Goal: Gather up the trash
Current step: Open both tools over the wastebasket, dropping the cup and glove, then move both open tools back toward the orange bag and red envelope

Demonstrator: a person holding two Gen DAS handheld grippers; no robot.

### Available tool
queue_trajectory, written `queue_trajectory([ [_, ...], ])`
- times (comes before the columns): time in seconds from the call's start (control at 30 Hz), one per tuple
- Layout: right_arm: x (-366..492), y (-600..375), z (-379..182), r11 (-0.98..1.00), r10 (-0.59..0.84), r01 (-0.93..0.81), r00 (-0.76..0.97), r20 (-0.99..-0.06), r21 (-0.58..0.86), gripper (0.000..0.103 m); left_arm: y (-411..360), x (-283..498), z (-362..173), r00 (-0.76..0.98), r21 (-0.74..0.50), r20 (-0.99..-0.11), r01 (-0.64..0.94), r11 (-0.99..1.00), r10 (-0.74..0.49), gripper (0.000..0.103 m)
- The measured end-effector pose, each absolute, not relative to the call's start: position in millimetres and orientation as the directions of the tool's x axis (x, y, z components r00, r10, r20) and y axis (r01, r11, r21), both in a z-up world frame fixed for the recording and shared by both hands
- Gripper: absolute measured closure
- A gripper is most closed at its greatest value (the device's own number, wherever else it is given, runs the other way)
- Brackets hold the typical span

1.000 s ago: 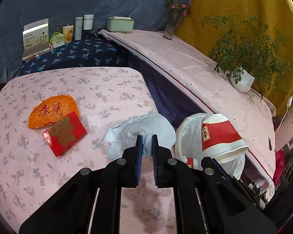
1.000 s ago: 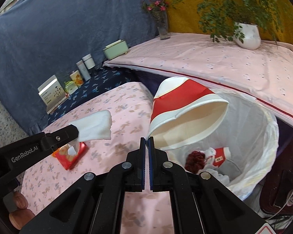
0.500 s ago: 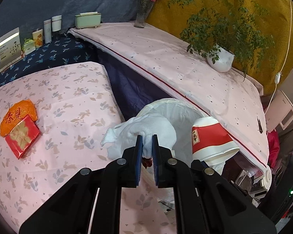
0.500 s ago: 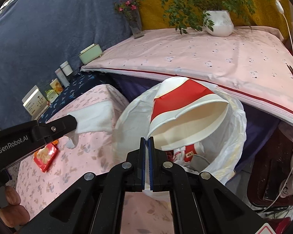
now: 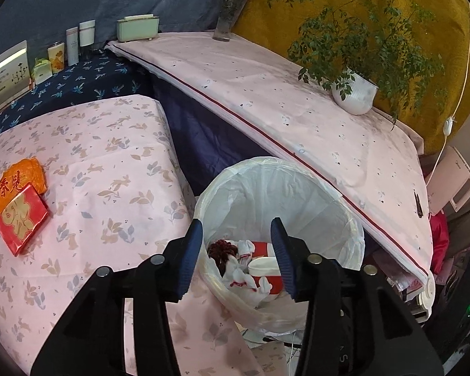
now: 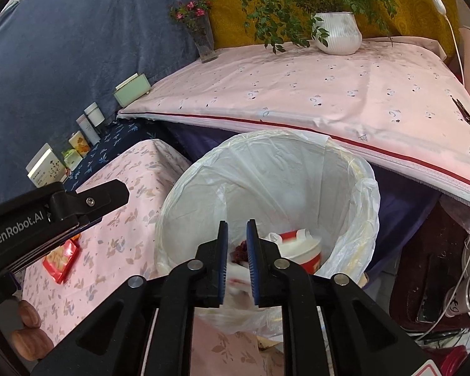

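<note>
- We see the left gripper (image 5: 236,257) above the trash bin (image 5: 297,172), its jaws parted fairly wide and just opened, with nothing between the pads.
- The right gripper (image 6: 236,260) also hangs over the bin (image 6: 366,194), its jaws a narrow gap apart and just opening; they clasp nothing (the trash below shows through the gap).
- In the white liner lie a red-and-white paper cup (image 6: 300,250), crumpled white tissue (image 5: 241,275) and a dark red clump (image 5: 221,249).
- On the pink floral tablecloth (image 5: 103,156), at nine o'clock from the bin in the left view, a red packet (image 5: 22,219) overlaps an orange wrapper (image 5: 17,180); both lie well apart from the bin.
- At one o'clock from the bin, a potted plant (image 5: 355,94) stands on the higher pink surface.
- At the right view's lower left edge, fingers (image 6: 31,329) grip the left tool's handle.
</note>
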State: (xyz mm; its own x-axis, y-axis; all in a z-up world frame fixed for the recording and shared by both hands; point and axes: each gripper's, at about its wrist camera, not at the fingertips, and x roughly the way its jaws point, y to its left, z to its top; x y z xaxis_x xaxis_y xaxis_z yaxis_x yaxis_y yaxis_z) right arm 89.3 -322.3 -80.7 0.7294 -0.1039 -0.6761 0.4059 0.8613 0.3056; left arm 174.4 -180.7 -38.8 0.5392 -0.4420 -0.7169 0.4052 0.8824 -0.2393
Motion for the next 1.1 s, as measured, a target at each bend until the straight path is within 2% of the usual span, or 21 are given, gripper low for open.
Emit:
queue_trajectory([
  [0.53, 91, -295, -74, 0.885, -0.089, 0.367, 0.736, -0.671, 0.286, 0.073, -139, 182, -47, 0.566, -0.229, -0.729, 0.326, 0.917, -0.384, 0.059],
  [0.73, 93, -276, -69, 0.896, -0.08, 0.346, 0.743, -0.665, 0.278, 0.061, -114, 184, -48, 0.582, -0.226, -0.729, 0.29, 0.93, -0.359, 0.059],
  [0.83, 96, -264, -68, 0.905, -0.072, 0.33, 0.743, -0.665, 0.27, 0.058, -99, 185, -48, 0.593, -0.225, -0.728, 0.267, 0.937, -0.344, 0.052],
  [1.1, 108, -227, -66, 0.926, -0.036, 0.276, 0.743, -0.669, 0.256, 0.052, -53, 191, -49, 0.62, -0.219, -0.726, 0.204, 0.954, -0.299, 0.051],
])
